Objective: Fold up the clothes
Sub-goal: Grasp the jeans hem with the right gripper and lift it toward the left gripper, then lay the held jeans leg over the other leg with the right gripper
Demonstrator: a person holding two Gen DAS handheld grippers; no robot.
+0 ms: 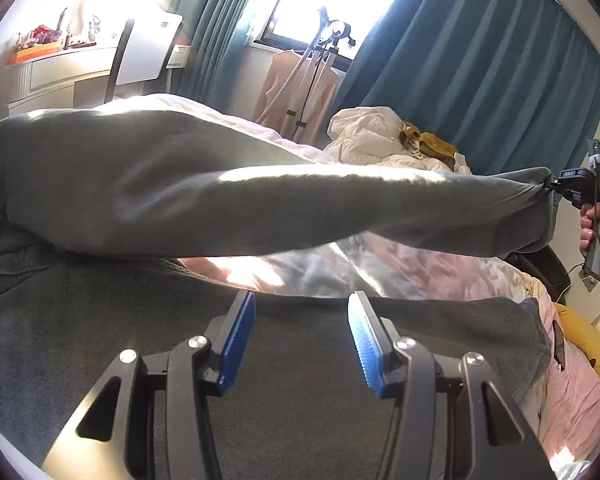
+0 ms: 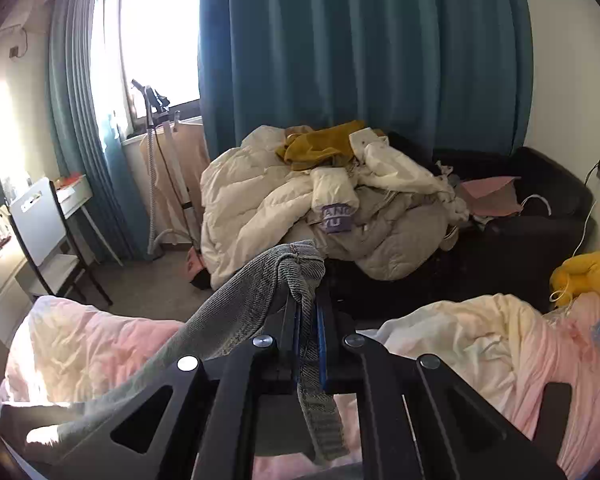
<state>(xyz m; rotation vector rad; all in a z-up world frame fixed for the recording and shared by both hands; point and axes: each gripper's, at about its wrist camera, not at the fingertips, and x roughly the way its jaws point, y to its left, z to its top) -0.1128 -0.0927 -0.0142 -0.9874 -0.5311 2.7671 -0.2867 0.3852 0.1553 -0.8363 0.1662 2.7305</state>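
A grey sweatshirt [image 1: 100, 184] lies on the bed with pink bedding [image 1: 420, 264]. One sleeve [image 1: 380, 208] is lifted and stretched to the right. My right gripper [image 1: 556, 188] is shut on that sleeve's cuff. In the right wrist view the cuff [image 2: 296, 268] sits pinched between the shut blue pads of my right gripper [image 2: 310, 300], and the sleeve trails down to the left. My left gripper [image 1: 302, 304] is open and empty, its blue pads [image 1: 236, 344] hovering just above the sweatshirt's dark lower body [image 1: 100, 340].
A heap of white duvets and clothes [image 2: 300, 196] lies on a dark sofa [image 2: 540, 216] under teal curtains [image 2: 360, 40]. A garment steamer [image 2: 156, 152] stands by the window. A white chair [image 2: 40, 216] and desk are at the left. A yellow cushion [image 2: 588, 272] lies at the right.
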